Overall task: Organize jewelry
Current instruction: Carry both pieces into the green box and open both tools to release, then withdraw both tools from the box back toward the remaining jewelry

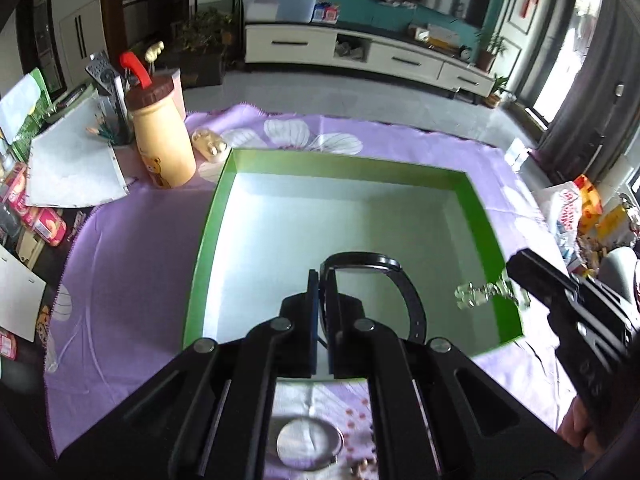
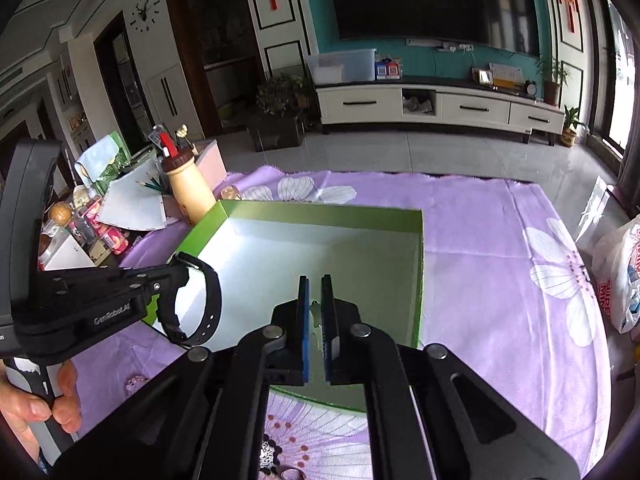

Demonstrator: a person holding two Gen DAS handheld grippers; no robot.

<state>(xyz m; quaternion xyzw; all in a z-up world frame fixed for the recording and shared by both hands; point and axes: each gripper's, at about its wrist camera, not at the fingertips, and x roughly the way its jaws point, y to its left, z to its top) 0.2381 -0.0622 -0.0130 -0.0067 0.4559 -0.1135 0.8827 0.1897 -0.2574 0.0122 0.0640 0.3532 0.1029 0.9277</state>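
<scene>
Since both pieces hang over the green box [image 2: 420,264], this looks like the drop-off step, each item carried in above the white floor so it falls inside the walls.

Left gripper [image 1: 323,280]: fingers nearly closed, pinching the black watch [image 1: 404,292] by its strap; the loop hangs free above the box floor, near the front wall.

Right gripper [image 2: 315,292]: fingers close together, clamped on a clear bead bracelet [image 1: 486,294]; in its own view only a pale bit shows between the pads, over the box's front right part.

Box: open, nothing lying in it yet, on the purple floral cloth [image 2: 500,240].

Ring-like silver piece [image 1: 310,442]: on the cloth just in front of the box, not yet collected.

Cream bottle [image 1: 162,140]: beside the box's far left corner, clear of the work.

Next, likely: lower and release.
</scene>
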